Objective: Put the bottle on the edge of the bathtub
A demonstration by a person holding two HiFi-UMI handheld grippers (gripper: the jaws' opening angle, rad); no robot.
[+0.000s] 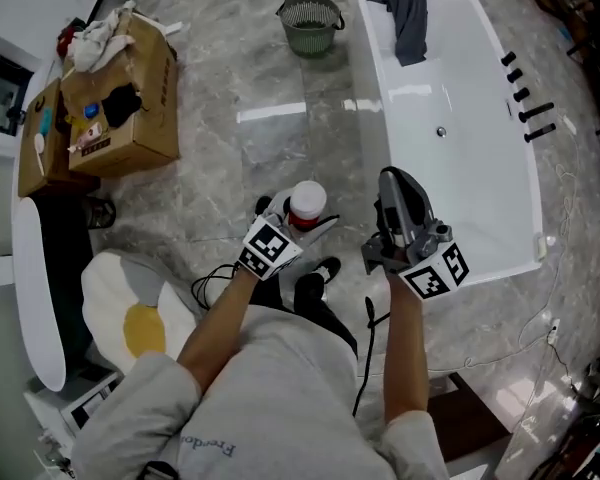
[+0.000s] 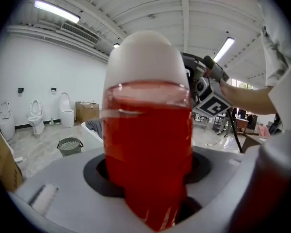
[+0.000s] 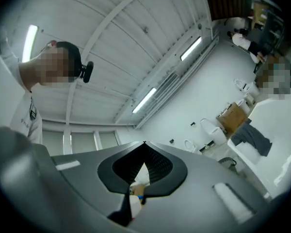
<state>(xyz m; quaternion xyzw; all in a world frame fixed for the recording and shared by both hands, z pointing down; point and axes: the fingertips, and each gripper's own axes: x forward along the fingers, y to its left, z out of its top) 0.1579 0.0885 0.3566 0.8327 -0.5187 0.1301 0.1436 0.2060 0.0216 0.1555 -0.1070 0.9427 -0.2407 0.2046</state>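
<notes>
A large hall fitted out as a mock bathroom, perhaps a showroom or a test lab. A white freestanding bathtub (image 1: 460, 168) stands on a polished grey marble-patterned floor (image 1: 230, 88). White ceramic toilets (image 2: 66, 111) line a bare white wall (image 2: 39, 67), and long strip lights (image 2: 56, 11) hang under a high white ribbed ceiling (image 3: 136, 47). Open brown cardboard boxes (image 1: 152, 78) and a green wire waste basket (image 1: 310, 23) sit among the fixtures.

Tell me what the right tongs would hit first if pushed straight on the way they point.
Nothing near. The shut right tongs tilt upward, clear of the bathtub, so the way looks free as far as the distant white wall; depth is hard to judge.
</notes>
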